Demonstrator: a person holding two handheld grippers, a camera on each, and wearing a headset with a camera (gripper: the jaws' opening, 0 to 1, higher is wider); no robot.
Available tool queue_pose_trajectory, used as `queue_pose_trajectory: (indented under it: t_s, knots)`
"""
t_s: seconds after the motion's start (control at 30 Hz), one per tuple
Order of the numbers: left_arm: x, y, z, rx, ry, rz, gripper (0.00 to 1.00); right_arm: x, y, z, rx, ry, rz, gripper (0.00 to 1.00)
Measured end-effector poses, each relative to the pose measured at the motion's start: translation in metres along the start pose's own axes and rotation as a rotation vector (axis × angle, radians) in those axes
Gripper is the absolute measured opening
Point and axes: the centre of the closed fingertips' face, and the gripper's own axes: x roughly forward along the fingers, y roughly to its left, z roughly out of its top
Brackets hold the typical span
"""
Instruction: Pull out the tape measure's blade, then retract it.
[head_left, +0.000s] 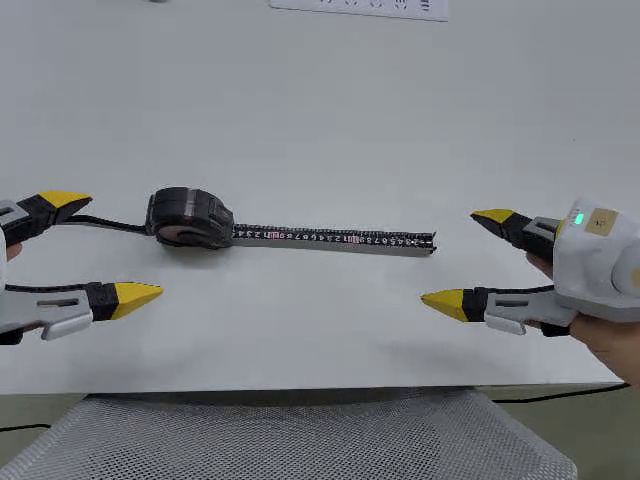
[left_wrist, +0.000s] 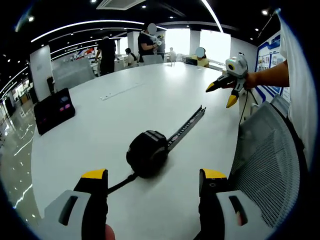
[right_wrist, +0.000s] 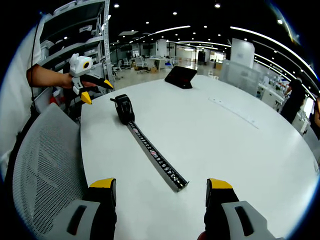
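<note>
The first half of the task looks done. The tape measure (head_left: 190, 217) lies on the white table (head_left: 320, 100), a little left of the middle, and its blade (head_left: 335, 238) is out of the case, flat on the table and running to the right. The hook end (head_left: 431, 241) rests on the surface, near the right hand-held gripper (head_left: 465, 257) but apart from it. A dark strap (head_left: 110, 222) goes from the case to the left, toward the upper jaw of the left hand-held gripper (head_left: 100, 247).

Both hand-held grippers are released, with the jaws wide apart, and they grasp nothing. The left one stands just beside the case, which in the left gripper view sits ahead between its two yellow tips without touching them. The right one faces the free end of the blade, which in the right gripper view lies between its jaws and a little in front.

What is left, in my judgement, is the second half: the blade must go back into the case. Since the blade lies extended with nobody holding it, a lock is probably engaged, but the button is too small to see clearly here. The next step would then be to steady the case and free the blade.
</note>
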Motion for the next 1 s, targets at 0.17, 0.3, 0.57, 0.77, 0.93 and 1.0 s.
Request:
queue_pose_trajectory:
  t_s: [0.17,0.3,0.57,0.77,0.93,1.0]
  knots:
    - [-0.001,-0.009,-0.007,-0.024,-0.009,0.014,0.74,-0.001,0.003,-0.001,0.013,-0.017,-0.017,0.75]
    - [0.000,-0.017,-0.013,-0.042,-0.014,0.015,0.75,-0.003,0.004,-0.004,0.022,-0.021,-0.031,0.77]
    - [-0.002,-0.027,-0.022,-0.066,-0.009,0.016,0.81,-0.008,0.008,-0.009,0.040,-0.033,-0.045,0.82]
    - [-0.004,-0.031,-0.030,-0.079,-0.001,0.024,0.86,-0.009,0.012,-0.019,0.059,-0.036,-0.046,0.85]
    - [-0.003,-0.041,-0.036,-0.090,0.006,0.002,0.88,-0.009,0.020,-0.024,0.068,-0.041,-0.049,0.90]
    - [-0.002,-0.044,-0.041,-0.083,0.020,0.003,0.89,-0.009,0.023,-0.026,0.070,-0.035,-0.046,0.91]
